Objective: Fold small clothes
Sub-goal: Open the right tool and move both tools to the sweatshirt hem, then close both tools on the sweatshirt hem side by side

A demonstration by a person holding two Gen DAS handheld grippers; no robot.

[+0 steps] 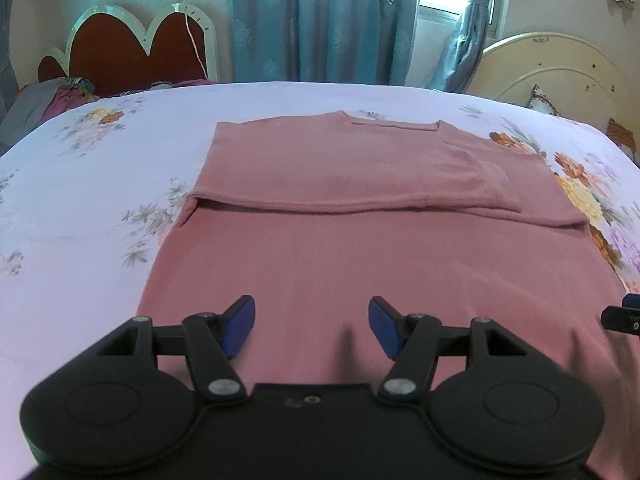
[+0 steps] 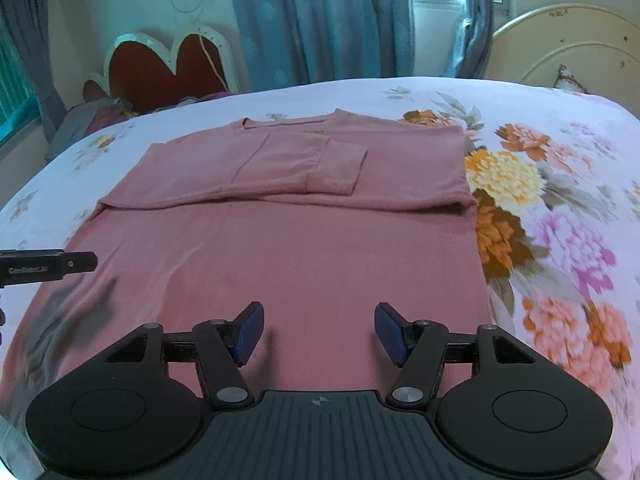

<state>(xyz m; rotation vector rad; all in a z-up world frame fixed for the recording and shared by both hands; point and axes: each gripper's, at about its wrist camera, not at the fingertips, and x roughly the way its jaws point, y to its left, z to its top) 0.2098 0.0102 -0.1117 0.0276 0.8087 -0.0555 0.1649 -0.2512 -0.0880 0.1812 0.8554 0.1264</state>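
Your pink top [image 1: 360, 248] lies flat mid-bed, sleeves folded in across the chest, far part doubled over w/ a crease edge running across. It sits on the floral sheet [image 1: 100, 184]. Your left gripper [image 1: 312, 328] hovers over the near hem, jaws apart, nothing btwn them. Your right gripper [image 2: 319, 334] is the same: jaws apart, empty, over the hem beside the left one. Teal curtains [image 1: 320, 20] behind.

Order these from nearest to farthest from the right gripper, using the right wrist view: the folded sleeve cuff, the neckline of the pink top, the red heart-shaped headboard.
1. Folded sleeve cuff, lying on the pink top, ahead of the right gripper.
2. Neckline, at the top's far edge.
3. Red heart-shaped headboard, beyond the bed, far left.
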